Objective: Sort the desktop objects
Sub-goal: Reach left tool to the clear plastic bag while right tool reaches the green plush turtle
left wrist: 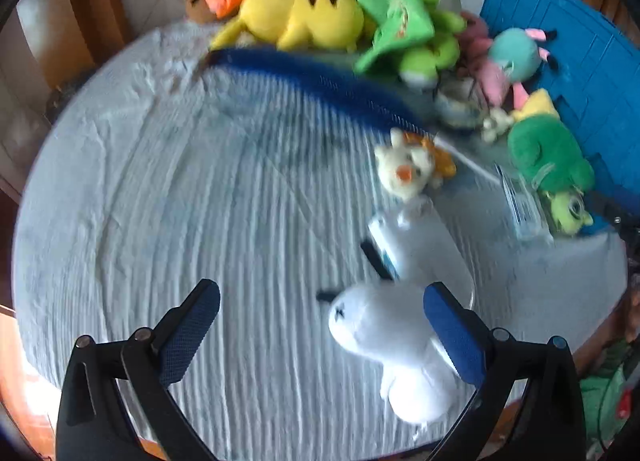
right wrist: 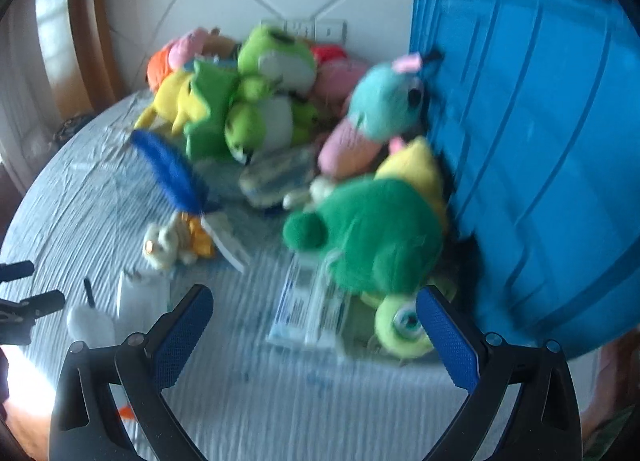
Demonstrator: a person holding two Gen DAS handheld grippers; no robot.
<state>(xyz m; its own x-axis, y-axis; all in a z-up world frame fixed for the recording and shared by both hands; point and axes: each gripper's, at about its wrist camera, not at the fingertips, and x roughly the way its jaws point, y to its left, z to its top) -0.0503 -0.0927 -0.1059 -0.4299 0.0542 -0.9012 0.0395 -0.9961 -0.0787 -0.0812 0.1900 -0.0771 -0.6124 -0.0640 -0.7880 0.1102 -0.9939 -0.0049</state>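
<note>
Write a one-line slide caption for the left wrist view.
Open left tool nears a white plush on the cloth-covered table.

Plush toys (left wrist: 320, 17) heaped (frog, yellow striped one) beside the upright blue bin (right wrist: 520, 165).

Plush with stripes (left wrist: 304, 15): yellow, black stripes
Crate (right wrist: 532, 149): blue
Feather (left wrist: 316, 81): dark blue
Tablecloth (left wrist: 200, 201): pale grey, ribbed
Finger pads (left wrist: 452, 337): blue

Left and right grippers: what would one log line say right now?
left gripper open, white plush by one pad | right gripper open, empty | blue bin upright
</note>
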